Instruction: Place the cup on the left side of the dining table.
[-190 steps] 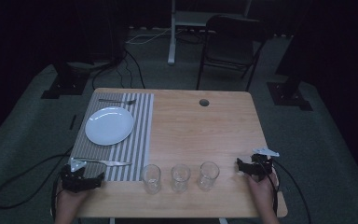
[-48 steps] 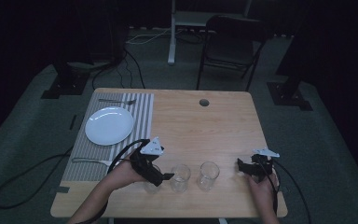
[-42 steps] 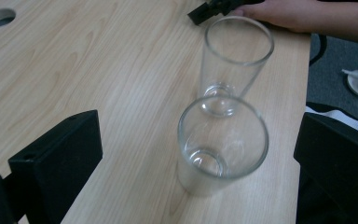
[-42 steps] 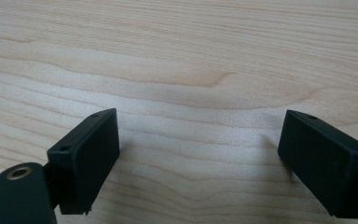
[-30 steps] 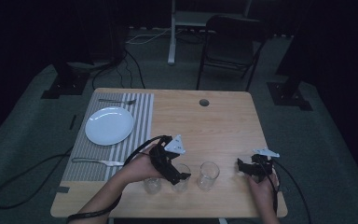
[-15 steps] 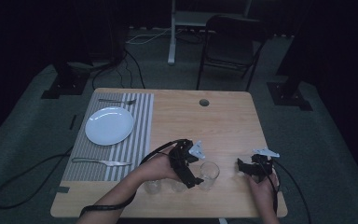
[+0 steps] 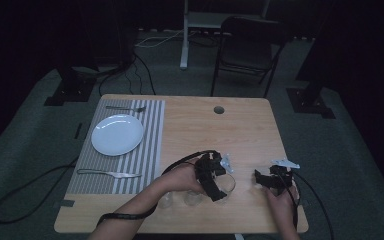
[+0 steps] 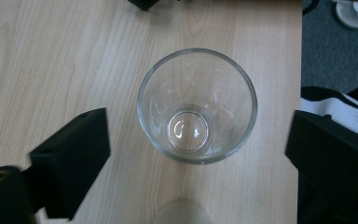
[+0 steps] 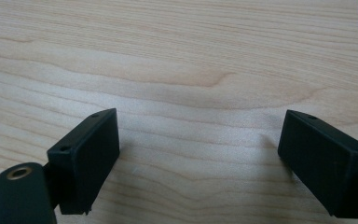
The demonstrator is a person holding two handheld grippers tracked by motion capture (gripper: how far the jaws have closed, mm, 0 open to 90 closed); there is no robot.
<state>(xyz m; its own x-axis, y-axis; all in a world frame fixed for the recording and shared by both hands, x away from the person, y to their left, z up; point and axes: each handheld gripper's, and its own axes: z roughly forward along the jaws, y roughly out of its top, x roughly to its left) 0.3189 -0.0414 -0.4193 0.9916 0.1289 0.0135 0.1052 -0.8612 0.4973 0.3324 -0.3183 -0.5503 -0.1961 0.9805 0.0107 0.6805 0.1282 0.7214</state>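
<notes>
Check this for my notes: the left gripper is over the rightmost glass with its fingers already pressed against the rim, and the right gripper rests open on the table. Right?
Not quite. In the left gripper view the left gripper straddles the glass, but its fingers, which have just been closing, are clear of the rim on both sides. The right gripper does rest open on the table.

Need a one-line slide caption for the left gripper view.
Left tool open, straddling an upright empty glass on the wooden table.

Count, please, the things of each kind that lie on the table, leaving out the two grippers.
Glasses: 3
Plate: 1
Fork: 1
Knife: 1
Striped placemat: 1
Total: 7
</notes>
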